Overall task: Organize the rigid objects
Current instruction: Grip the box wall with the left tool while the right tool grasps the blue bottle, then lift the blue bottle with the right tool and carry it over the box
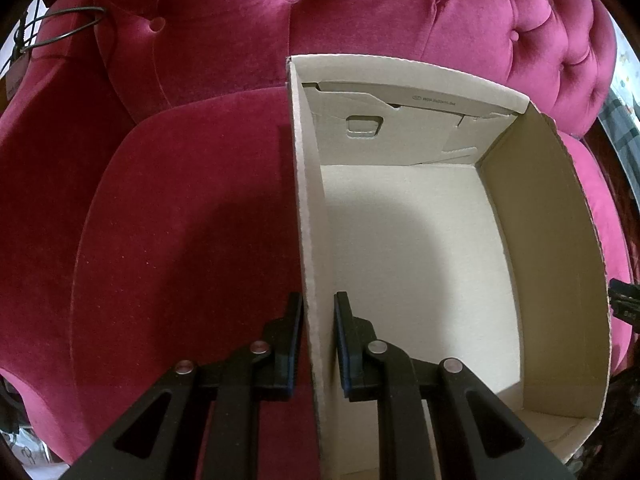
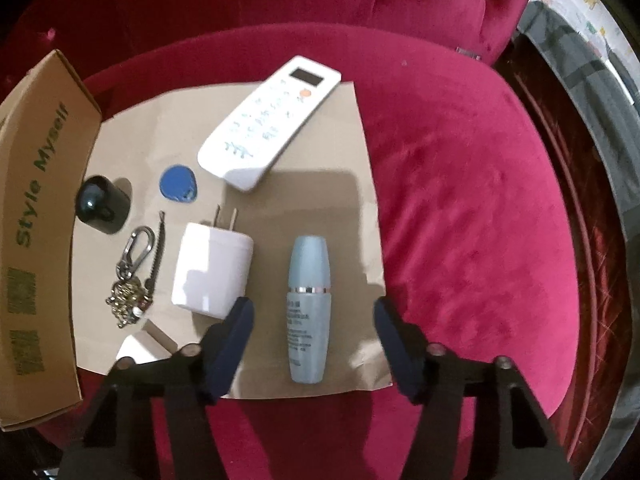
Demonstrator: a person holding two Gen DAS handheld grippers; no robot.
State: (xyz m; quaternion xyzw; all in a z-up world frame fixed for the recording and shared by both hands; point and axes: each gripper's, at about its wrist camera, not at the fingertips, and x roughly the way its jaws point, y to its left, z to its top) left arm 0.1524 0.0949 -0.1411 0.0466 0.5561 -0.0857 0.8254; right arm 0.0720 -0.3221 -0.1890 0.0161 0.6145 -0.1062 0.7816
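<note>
In the left wrist view an open, empty cardboard box (image 1: pixel 560 240) sits on a crimson velvet seat. My left gripper (image 1: pixel 318 300) is shut on the box's left wall, one finger outside and one inside. In the right wrist view a light blue bottle (image 2: pixel 308 272) lies on a flat cardboard sheet (image 2: pixel 320 160). My right gripper (image 2: pixel 314 308) is open and straddles the bottle, with its pads clear of it on both sides. A white remote (image 2: pixel 268 120), a white plug charger (image 2: pixel 212 268), a blue tag (image 2: pixel 178 184), a black cap (image 2: pixel 102 204) and a keychain (image 2: pixel 132 276) lie on the same sheet.
The box's outer side (image 2: pixel 36 220), printed in green, stands at the sheet's left edge. A small white object (image 2: pixel 138 346) lies near my left finger. The tufted sofa back (image 1: pixel 280 20) rises behind the box. Bare cushion (image 2: pixel 480 220) spreads right of the sheet.
</note>
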